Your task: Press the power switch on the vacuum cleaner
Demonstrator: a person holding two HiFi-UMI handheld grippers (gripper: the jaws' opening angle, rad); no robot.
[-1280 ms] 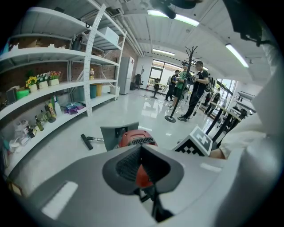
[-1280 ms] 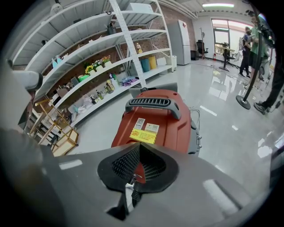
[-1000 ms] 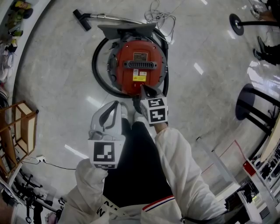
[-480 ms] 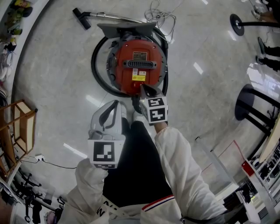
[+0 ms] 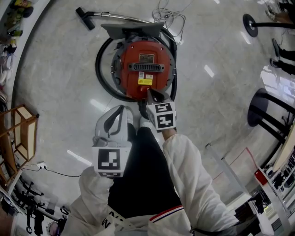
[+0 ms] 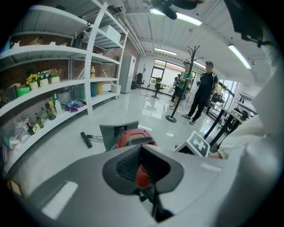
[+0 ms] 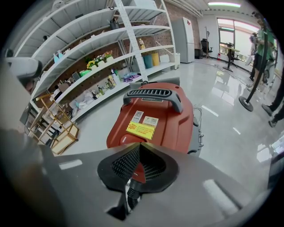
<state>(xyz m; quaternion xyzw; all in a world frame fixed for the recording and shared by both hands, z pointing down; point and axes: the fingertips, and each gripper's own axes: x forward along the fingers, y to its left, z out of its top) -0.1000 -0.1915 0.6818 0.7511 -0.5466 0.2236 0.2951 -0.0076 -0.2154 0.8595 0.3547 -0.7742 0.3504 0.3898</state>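
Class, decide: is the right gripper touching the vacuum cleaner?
Cannot tell. Head view puts the right gripper over the vacuum cleaner; neither view shows contact or a gap.

Bare floor (image 5: pixel 60 83) lies open left and right of centre, a wide passage on either side of the vacuum cleaner (image 5: pixel 145 69). Its black hose (image 5: pixel 97 69) loops round the left flank; the wand (image 5: pixel 120 17) and tangled cable (image 5: pixel 168 13) bar the top. A wooden rack (image 5: pixel 20 133) crowds the left edge and a dark stand base (image 5: pixel 258 108) the right.
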